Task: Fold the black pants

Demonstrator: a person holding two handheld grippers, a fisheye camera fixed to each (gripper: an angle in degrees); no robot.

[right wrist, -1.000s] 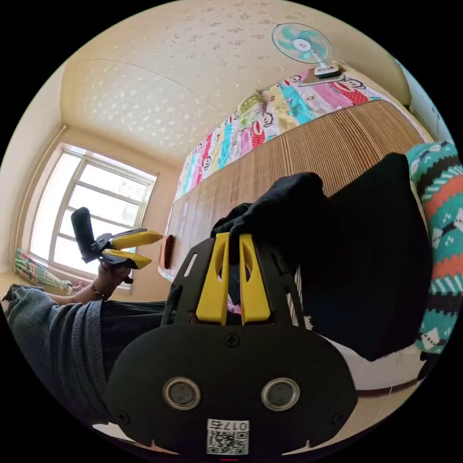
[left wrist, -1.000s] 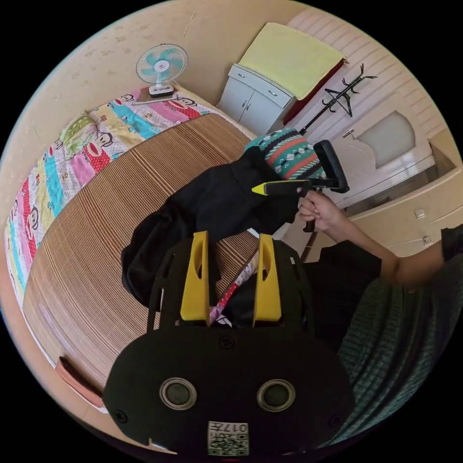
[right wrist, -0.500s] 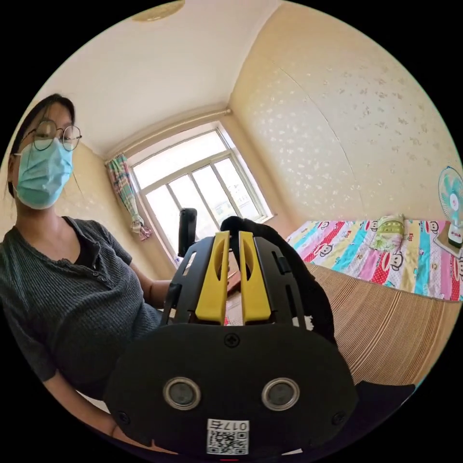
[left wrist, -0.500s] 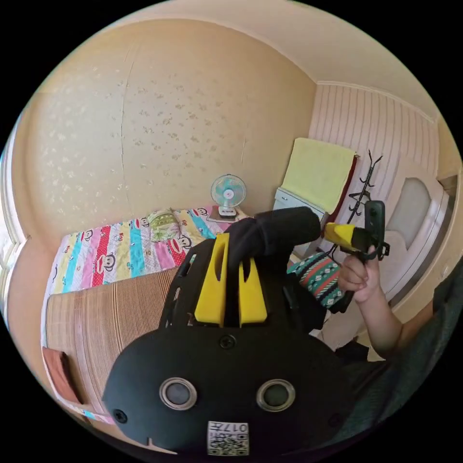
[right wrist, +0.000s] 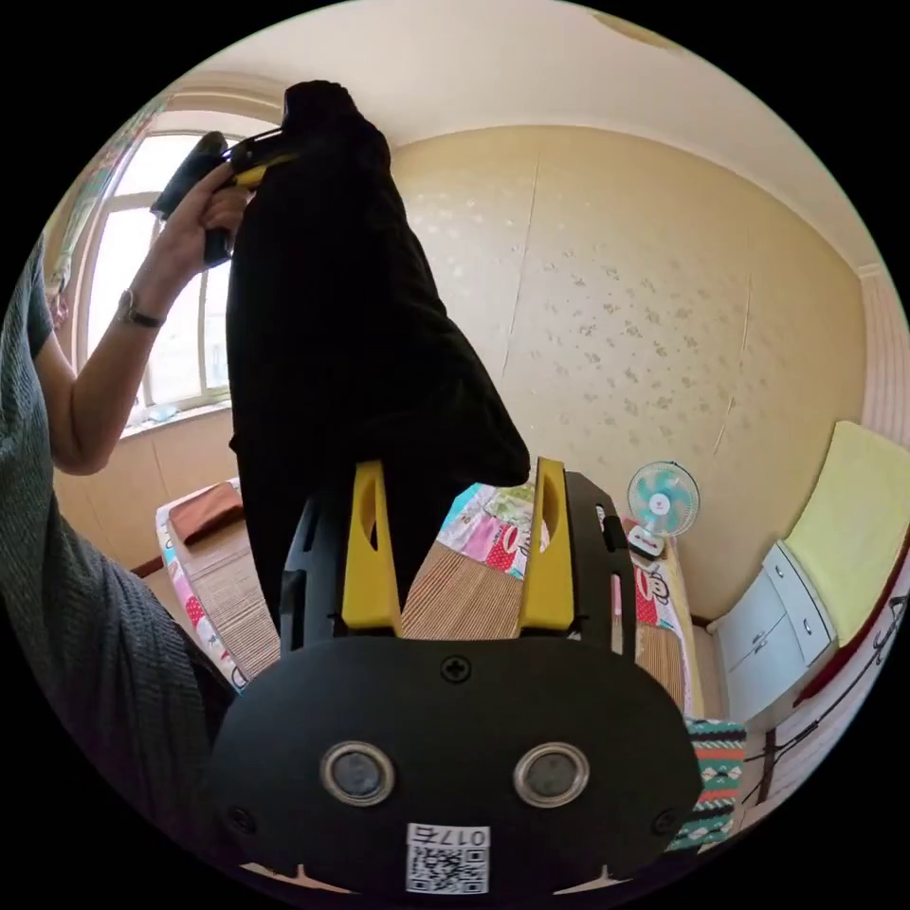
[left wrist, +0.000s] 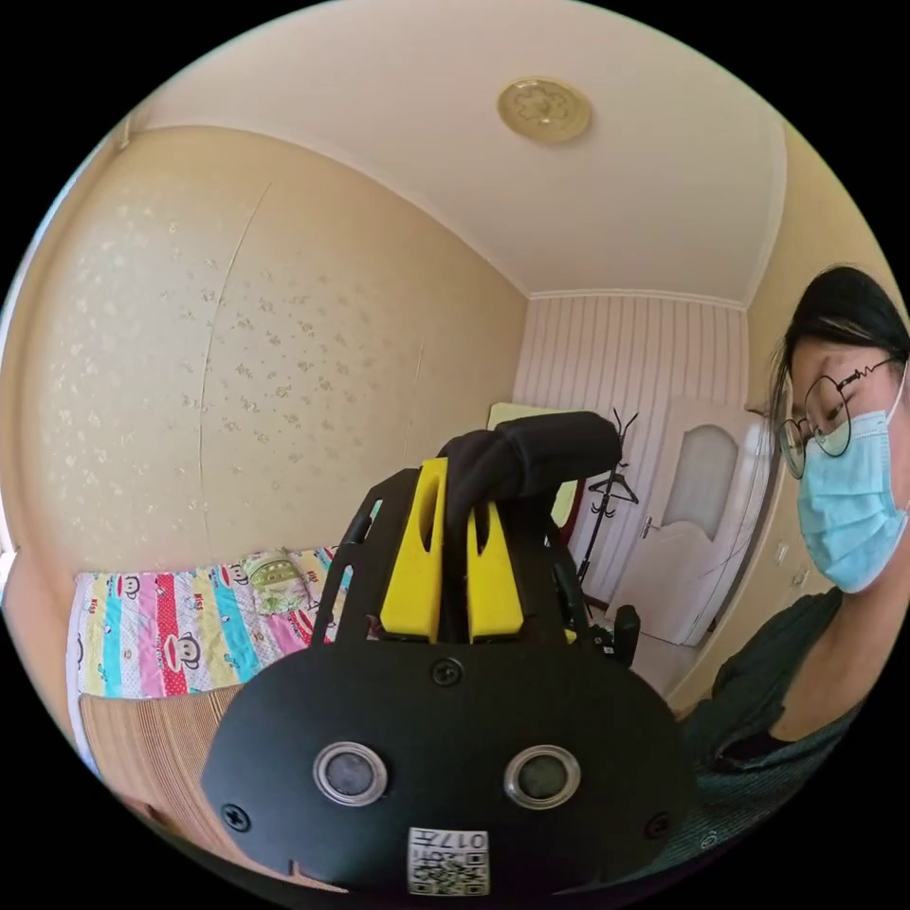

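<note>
Pants (right wrist: pixel 332 313) hang in the air, held up high w/ their top bunched in the left gripper (right wrist: pixel 261 166); seen from the right gripper view, the black cloth drops from there down past the window (right wrist: pixel 142 284) and ends in a loose fold just above the right gripper (right wrist: pixel 455 559). In the left gripper view the same pants (left wrist: pixel 531 455) show as a thick roll of cloth pinched betw. the two yellow jaws of the left gripper (left wrist: pixel 453 559), jaws narrow, both pressing on the fabric, roll bulging over the tips.

Right gripper: jaws wide apart, nothing betw. them; the cloth's lower edge hangs just above and behind the left-hand jaw, can't tell if it touches.

A hand (right wrist: pixel 190 223) grips the left gripper's handle, arm raised, watch-like band on the wrist. Person in a grey knit top (right wrist: pixel 85 607) at the left edge of the right gripper view; in the left gripper view the person is at the right edge.

Below: bed w/ a striped mat (right wrist: pixel 464 588) and a cartoon-print sheet (left wrist: pixel 180 635). Small fan (right wrist: pixel 662 502) at the bed's far end, by the patterned wall. White cabinet (right wrist: pixel 768 635) beside it, yellow towel (right wrist: pixel 853 531) on top. Coat stand (left wrist: pixel 607 531) and white door (left wrist: pixel 697 550) beyond the left gripper. Round ceiling fitting (left wrist: pixel 543 109).
</note>
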